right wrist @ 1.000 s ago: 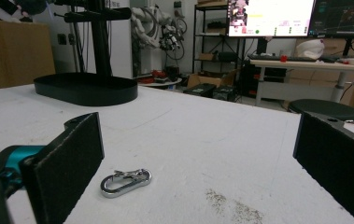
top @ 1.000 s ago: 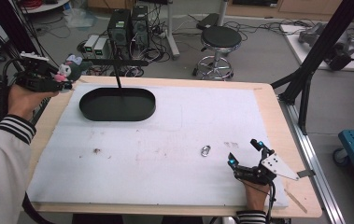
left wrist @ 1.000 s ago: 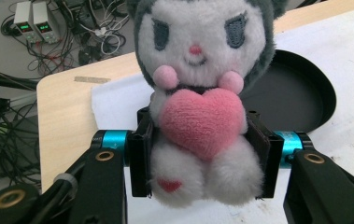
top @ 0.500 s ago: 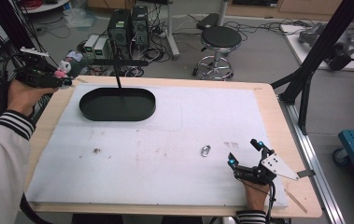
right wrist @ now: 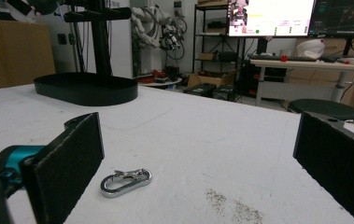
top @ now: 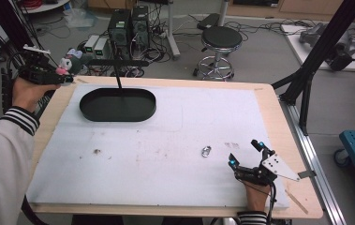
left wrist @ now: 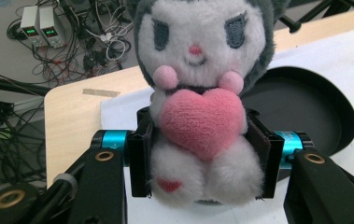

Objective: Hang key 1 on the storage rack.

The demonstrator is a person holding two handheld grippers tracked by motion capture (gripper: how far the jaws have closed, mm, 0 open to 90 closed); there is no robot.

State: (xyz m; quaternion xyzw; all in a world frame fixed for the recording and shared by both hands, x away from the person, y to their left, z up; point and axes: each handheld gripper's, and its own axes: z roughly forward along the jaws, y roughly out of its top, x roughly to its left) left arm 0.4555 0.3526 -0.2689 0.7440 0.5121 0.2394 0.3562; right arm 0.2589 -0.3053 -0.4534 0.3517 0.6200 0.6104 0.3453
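You have one grey-and-white plush toy hugging a pink heart (left wrist: pixel 202 107), clamped at its middle between the pads of your left gripper (left wrist: pixel 202 154), held above the table's far left corner just beside the one black oval tray with an upright post (top: pixel 118 105). Your right gripper (top: pixel 245 153) rests on the white foam mat (top: pixel 166 154), jaws wide apart, one silver metal carabiner clip (right wrist: pixel 125 182) lying just ahead of them.
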